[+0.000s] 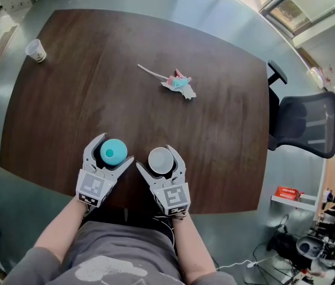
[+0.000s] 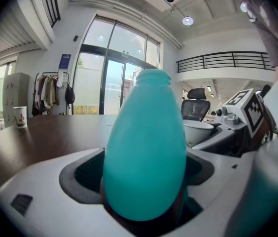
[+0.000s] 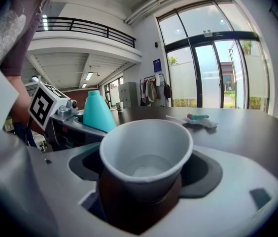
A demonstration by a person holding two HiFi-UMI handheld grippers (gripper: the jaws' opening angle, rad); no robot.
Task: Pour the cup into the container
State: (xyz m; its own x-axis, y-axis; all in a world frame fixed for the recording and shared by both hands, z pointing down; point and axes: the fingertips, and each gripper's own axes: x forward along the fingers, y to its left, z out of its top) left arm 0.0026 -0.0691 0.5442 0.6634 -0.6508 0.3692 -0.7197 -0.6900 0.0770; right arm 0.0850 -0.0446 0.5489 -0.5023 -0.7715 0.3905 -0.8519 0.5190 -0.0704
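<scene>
A teal container (image 1: 113,152) stands on the brown table (image 1: 126,82) near its front edge. My left gripper (image 1: 115,148) hugs it, jaws close against its sides. It fills the left gripper view as a teal container (image 2: 145,147) between the dark pads (image 2: 80,174). Right beside it stands a white paper cup (image 1: 160,160), upright between the jaws of my right gripper (image 1: 159,157). In the right gripper view the cup (image 3: 146,157) looks nearly empty. A gap shows on each side between the cup and the pads (image 3: 203,174), so that gripper is open.
Another paper cup (image 1: 35,50) stands at the table's far left corner. A crumpled wrapper with a teal piece and a thin stick (image 1: 178,84) lies mid-table. A black office chair (image 1: 307,123) stands off the table's right edge.
</scene>
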